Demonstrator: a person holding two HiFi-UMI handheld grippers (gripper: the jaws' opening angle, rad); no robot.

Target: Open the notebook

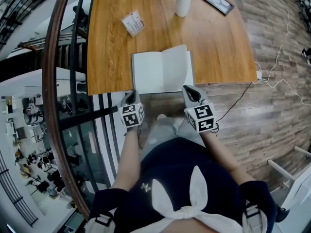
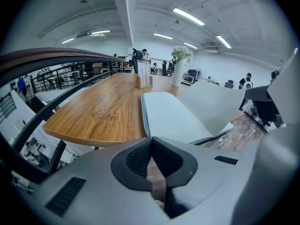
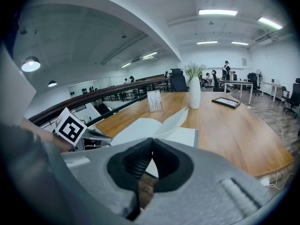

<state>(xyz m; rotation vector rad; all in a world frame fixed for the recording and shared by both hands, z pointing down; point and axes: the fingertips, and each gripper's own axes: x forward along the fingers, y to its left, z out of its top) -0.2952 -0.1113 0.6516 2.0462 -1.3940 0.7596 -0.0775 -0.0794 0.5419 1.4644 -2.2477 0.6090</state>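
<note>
The notebook (image 1: 162, 71) lies open on the wooden table (image 1: 112, 52), at its near edge, with blank white pages showing. In the left gripper view the notebook (image 2: 173, 116) lies just ahead, and one page stands half raised in the right gripper view (image 3: 171, 121). My left gripper (image 1: 130, 97) hangs just off the table edge below the notebook's left corner, shut and holding nothing (image 2: 151, 142). My right gripper (image 1: 190, 92) is below the notebook's right corner, also off the table, its jaws meeting with nothing between them (image 3: 152, 144).
A white vase with flowers (image 1: 183, 3), a small card stand (image 1: 133, 23) and a dark framed tablet (image 1: 217, 1) stand farther back on the table. A curved railing (image 1: 53, 81) runs along the left. A white cable (image 1: 272, 76) trails over the wooden floor at the right.
</note>
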